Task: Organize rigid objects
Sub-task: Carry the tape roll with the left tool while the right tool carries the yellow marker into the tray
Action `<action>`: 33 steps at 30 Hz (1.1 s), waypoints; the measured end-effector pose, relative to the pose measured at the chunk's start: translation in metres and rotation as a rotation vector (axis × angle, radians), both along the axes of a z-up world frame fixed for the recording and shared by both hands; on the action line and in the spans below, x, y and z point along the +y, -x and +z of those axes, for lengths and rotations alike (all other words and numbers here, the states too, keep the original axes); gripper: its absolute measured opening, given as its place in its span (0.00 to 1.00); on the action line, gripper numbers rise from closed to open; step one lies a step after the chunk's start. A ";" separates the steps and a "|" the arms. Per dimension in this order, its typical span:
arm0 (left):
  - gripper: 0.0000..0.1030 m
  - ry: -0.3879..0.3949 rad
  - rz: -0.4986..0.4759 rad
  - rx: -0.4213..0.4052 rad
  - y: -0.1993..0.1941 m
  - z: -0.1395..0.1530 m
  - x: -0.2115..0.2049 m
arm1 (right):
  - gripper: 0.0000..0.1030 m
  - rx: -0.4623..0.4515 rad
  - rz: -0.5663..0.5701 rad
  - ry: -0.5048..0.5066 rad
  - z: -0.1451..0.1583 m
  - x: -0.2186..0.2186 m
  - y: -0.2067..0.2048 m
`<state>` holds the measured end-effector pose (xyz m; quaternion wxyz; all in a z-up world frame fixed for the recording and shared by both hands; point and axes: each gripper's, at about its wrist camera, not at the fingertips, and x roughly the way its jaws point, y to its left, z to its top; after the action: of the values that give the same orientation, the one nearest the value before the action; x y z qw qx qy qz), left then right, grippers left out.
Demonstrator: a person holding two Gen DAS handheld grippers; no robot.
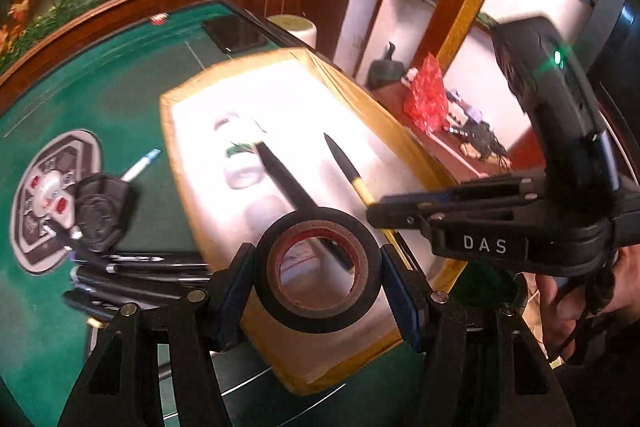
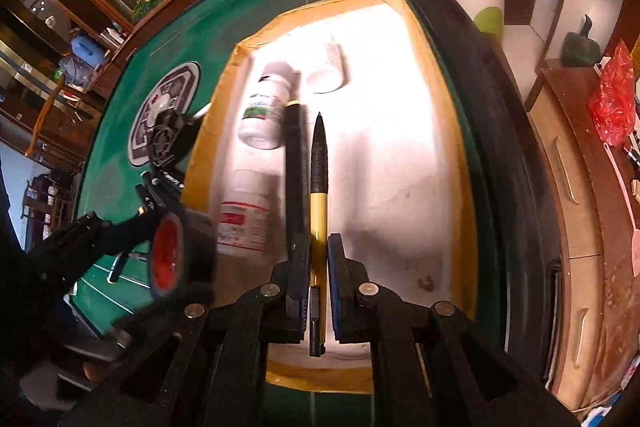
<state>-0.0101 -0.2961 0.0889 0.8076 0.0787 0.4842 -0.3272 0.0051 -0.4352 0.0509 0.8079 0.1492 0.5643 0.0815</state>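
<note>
Left gripper (image 1: 318, 283) of mine is pinching a black tape roll (image 1: 317, 269) between its two pads, the roll standing on edge with its reddish core facing the camera, over the near end of the tray (image 1: 404, 143). Right gripper (image 2: 319, 269) is clamped on a yellow-and-black pen (image 2: 318, 195), whose black tip points away along the fingers, over the tray's white floor.

From the right wrist view I see, just left of the held pen, a black pen (image 2: 294, 163) lying lengthwise in the tray. Beside it are three white bottles: one with a red label (image 2: 245, 223) nearest, one with a green label (image 2: 267, 111) past it, and a smaller one (image 2: 330, 69) farther in.

Out on the green table (image 1: 120, 87), left of the tray in the left wrist view, a cluster of dark pens (image 1: 136, 271) lies near me, with a black hexagonal object (image 1: 100, 213) behind them resting on a patterned round mat (image 1: 36, 187), and a blue-capped pen (image 1: 142, 165) just beyond. A black flat case (image 1: 234, 33) sits at the table's far end.
</note>
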 end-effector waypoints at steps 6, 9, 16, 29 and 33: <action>0.63 -0.026 -0.021 0.031 0.001 -0.016 -0.018 | 0.08 0.020 0.014 0.011 -0.007 -0.013 -0.003; 0.64 -0.038 -0.032 0.008 0.004 -0.016 -0.023 | 0.08 0.032 0.031 0.020 -0.011 -0.012 -0.007; 0.64 -0.050 -0.071 -0.022 0.012 -0.018 -0.036 | 0.08 0.036 0.049 0.036 -0.015 -0.010 -0.013; 0.70 -0.098 -0.052 -0.056 0.013 -0.019 -0.039 | 0.08 0.033 0.048 0.032 -0.013 -0.012 -0.012; 0.71 -0.083 -0.035 -0.043 0.009 -0.017 -0.034 | 0.08 0.021 0.037 0.039 -0.009 -0.013 -0.010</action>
<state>-0.0191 -0.3305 0.0716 0.8079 0.1277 0.4786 -0.3194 0.0152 -0.4480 0.0418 0.8031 0.1239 0.5768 0.0840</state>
